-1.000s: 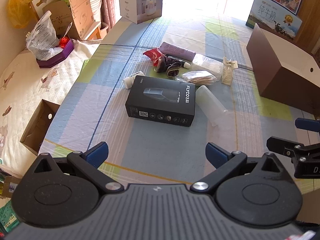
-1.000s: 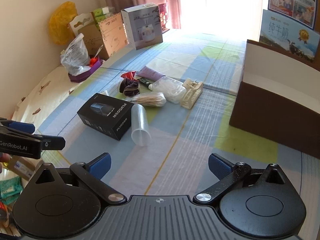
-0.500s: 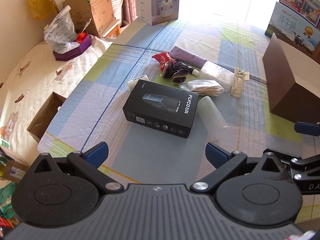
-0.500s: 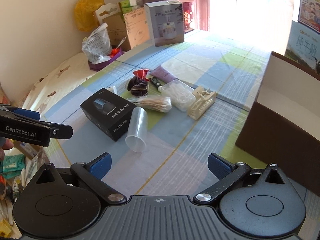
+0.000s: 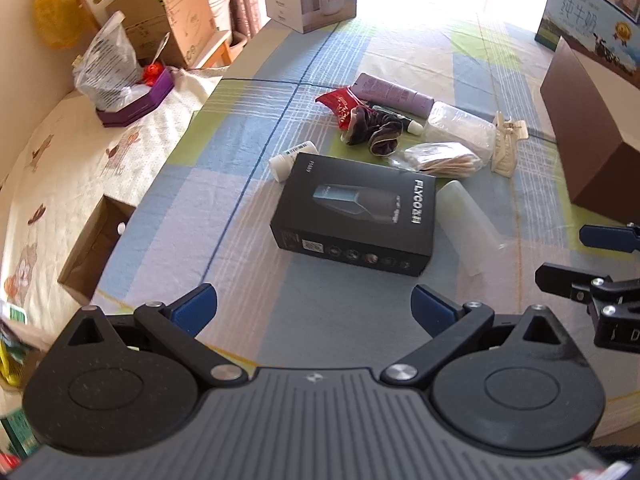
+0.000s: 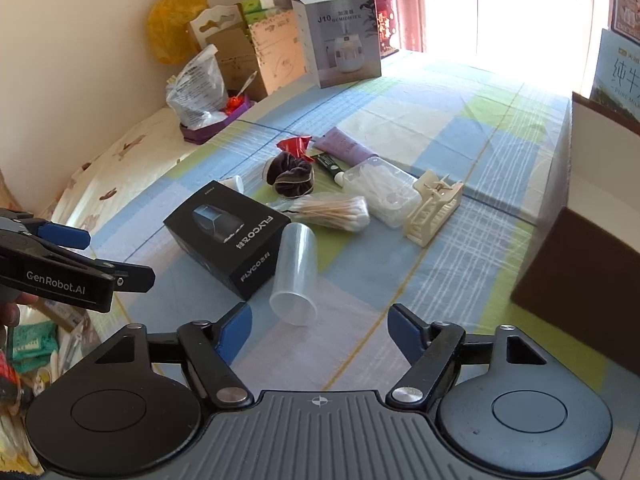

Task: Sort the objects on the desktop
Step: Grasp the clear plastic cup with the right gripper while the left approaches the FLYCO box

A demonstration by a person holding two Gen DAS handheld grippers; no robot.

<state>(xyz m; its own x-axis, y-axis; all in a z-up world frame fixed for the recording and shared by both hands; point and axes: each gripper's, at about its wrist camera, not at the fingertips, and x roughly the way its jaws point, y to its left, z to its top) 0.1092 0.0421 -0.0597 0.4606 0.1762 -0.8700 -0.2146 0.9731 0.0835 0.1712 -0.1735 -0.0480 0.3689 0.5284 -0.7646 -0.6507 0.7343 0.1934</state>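
Observation:
A black FLYCO box (image 5: 356, 216) (image 6: 230, 234) lies on the checked cloth. A clear plastic cup (image 5: 470, 224) (image 6: 296, 274) lies on its side to the right of it. Behind them are a bag of cotton swabs (image 6: 336, 210), a dark scrunchie (image 6: 290, 174), a red wrapper (image 5: 338, 102), a purple tube (image 5: 394, 94), a clear swab case (image 6: 380, 190), a cream hair claw (image 6: 434, 208) and a small white bottle (image 5: 290, 158). My left gripper (image 5: 314, 310) is open, hovering short of the box. My right gripper (image 6: 316, 326) is open just in front of the cup's mouth.
A brown open box (image 6: 592, 216) (image 5: 588, 136) stands at the right. At the far end stands a white humidifier carton (image 6: 338, 36). A purple tray with a plastic bag (image 5: 120, 84) and cardboard boxes sit off the left edge, with a small open carton (image 5: 94, 248) below.
Both grippers have moved forward toward the objects and turned a little to the left; box and cup now look nearer. Nothing on the cloth has moved.

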